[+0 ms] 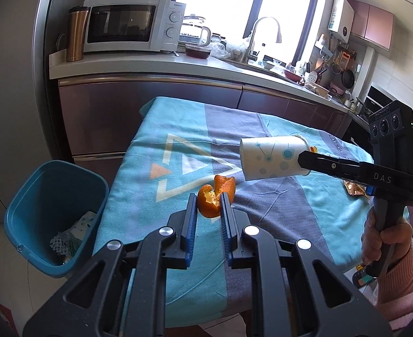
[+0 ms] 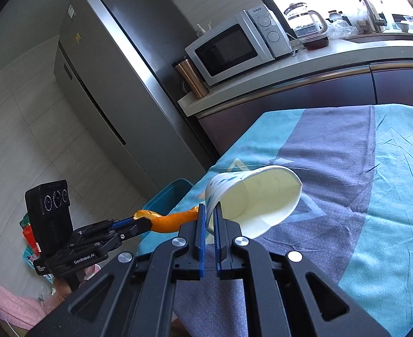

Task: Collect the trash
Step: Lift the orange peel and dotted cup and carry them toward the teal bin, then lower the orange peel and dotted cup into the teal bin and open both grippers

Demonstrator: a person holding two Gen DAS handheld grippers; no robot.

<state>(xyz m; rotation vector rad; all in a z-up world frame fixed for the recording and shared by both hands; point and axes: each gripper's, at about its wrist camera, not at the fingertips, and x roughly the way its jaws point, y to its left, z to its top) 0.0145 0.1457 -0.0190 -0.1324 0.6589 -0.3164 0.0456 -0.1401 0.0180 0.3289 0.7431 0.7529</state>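
Two grippers hang above the table's teal-and-grey patterned cloth point(image 1: 276, 213). The left gripper point(image 1: 208, 196) has its jaws clamped on a curled orange peel point(image 1: 214, 196). The right gripper point(image 2: 209, 210) pinches the rim of a white paper cup with teal dots point(image 2: 257, 202), held on its side. Left of that cloth, on the floor, stands a blue plastic bin point(image 1: 32, 213) with paper scraps inside.

Each camera rides just behind its own tool, looking forward and down. The left wrist view faces across the table point(image 1: 178, 146) toward the microwave point(image 1: 127, 25); the right wrist view probably looks leftward. Both share table, microwave and each other's tool.
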